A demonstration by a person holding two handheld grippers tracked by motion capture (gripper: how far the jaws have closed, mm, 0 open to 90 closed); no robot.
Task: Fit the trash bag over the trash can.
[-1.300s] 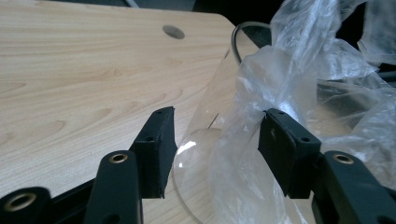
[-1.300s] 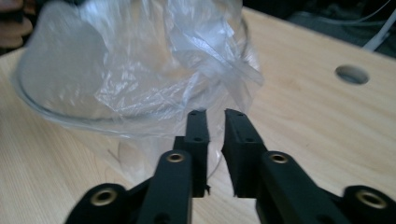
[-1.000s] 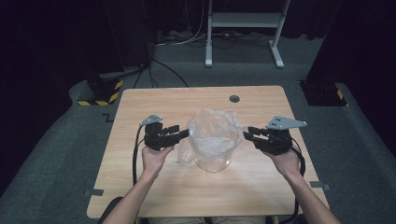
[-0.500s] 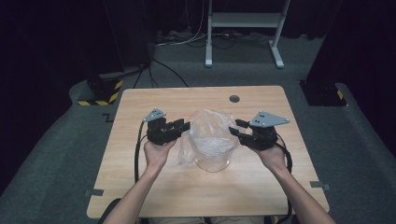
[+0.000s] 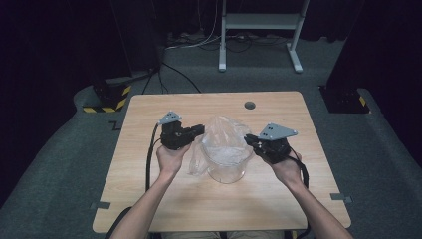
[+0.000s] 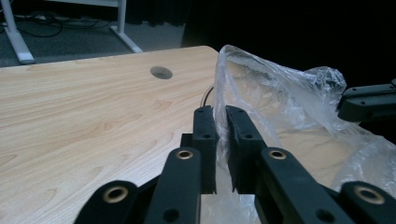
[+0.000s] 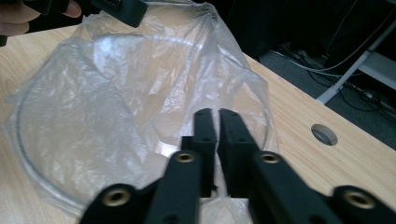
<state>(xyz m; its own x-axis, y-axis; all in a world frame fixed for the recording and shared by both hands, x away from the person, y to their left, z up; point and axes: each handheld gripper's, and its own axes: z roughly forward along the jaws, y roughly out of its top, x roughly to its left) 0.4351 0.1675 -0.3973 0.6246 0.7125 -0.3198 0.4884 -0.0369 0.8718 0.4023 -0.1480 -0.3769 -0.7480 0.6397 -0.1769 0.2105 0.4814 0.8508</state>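
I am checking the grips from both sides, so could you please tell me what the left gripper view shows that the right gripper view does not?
Left gripper view alone: the left gripper, jaws just closing, pinching an upright edge of the clear plastic bag, and the right gripper's black tip at the far right.

Right gripper view alone: the right gripper, shut on the bag film, the round rim of the clear bowl under the bag, and a hand at the top left.

Both: the bag, the wooden table and its round hole.
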